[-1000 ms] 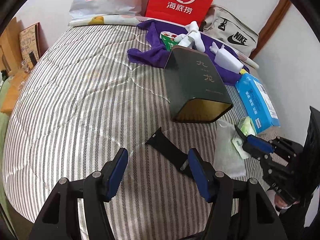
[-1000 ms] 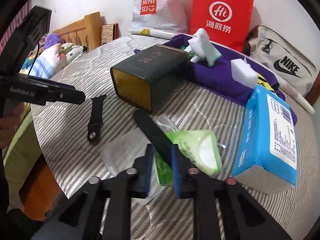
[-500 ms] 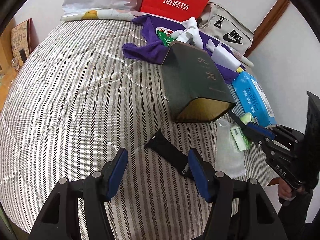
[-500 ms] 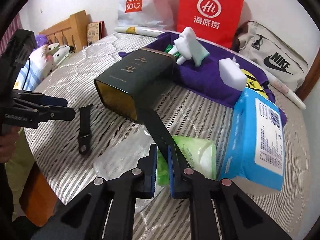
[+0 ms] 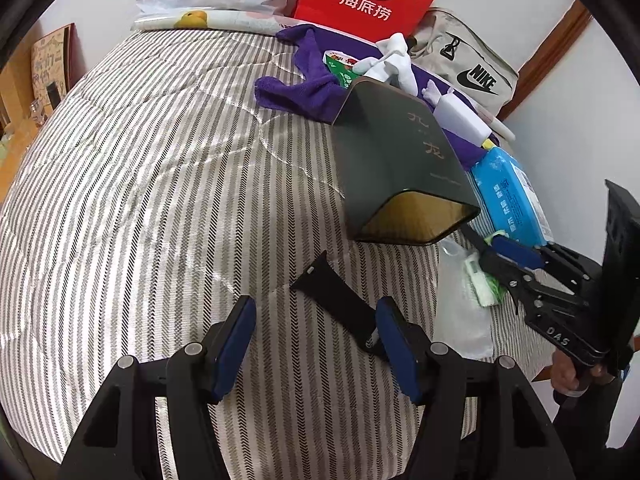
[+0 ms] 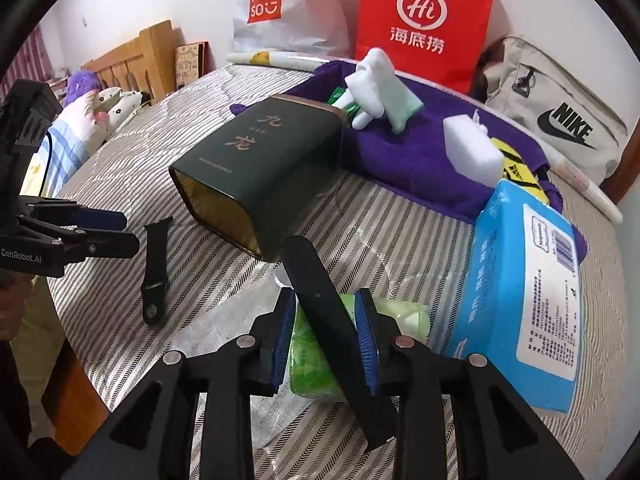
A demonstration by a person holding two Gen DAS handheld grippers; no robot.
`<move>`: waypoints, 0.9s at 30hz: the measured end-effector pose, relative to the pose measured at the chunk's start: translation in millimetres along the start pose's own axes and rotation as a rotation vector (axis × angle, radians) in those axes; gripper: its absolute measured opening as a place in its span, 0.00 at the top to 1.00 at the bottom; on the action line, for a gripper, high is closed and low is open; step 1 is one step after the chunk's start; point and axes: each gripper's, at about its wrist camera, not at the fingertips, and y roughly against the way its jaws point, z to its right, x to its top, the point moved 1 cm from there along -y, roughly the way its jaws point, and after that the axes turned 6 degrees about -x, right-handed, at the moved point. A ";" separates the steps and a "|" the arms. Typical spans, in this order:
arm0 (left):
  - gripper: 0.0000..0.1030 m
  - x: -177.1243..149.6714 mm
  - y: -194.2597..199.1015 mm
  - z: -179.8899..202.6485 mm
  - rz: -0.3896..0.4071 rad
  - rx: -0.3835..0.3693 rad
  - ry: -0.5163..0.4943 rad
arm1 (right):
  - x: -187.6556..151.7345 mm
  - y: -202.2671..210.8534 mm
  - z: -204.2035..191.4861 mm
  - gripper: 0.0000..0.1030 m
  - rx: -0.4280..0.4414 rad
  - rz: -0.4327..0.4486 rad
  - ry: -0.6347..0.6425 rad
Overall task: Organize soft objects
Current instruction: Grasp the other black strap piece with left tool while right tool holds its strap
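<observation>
A dark green tin (image 6: pixel 260 160) lies on its side on the striped bed, its mouth facing me. My right gripper (image 6: pixel 325 300) has a black watch strap (image 6: pixel 304 264) between its jaws, which are opening. A gap shows beside the left pad, and the strap's far end reaches the tin's mouth. In the left wrist view the tin (image 5: pixel 396 168) lies ahead and the right gripper (image 5: pixel 494 254) comes in from the right. My left gripper (image 5: pixel 314 308) stands open just above a second black strap (image 5: pixel 336 304), which lies flat on the bed (image 5: pixel 160 200).
A green wipes pack (image 6: pixel 312 356) in a clear bag lies under the right gripper. A blue tissue pack (image 6: pixel 524 280) sits to its right. Behind the tin, a purple towel (image 6: pixel 400 152) carries white gloves and a white sponge. A red bag, a white bag and a Nike bag line the wall.
The right gripper carried its strap forward to the tin's mouth, and its jaws have parted from a tight grip. The left gripper kept its place and its opening.
</observation>
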 end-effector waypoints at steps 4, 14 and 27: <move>0.42 -3.1 -1.7 2.7 -0.004 0.015 0.013 | 0.5 -7.4 -1.7 0.64 0.021 -0.004 0.023; 0.42 -11.4 -1.2 6.7 -0.014 0.078 0.052 | 5.9 -7.5 6.9 0.84 0.107 0.018 0.013; 0.41 -23.2 -10.9 32.0 -0.011 0.157 0.062 | -27.4 5.1 23.7 0.91 0.229 0.028 -0.069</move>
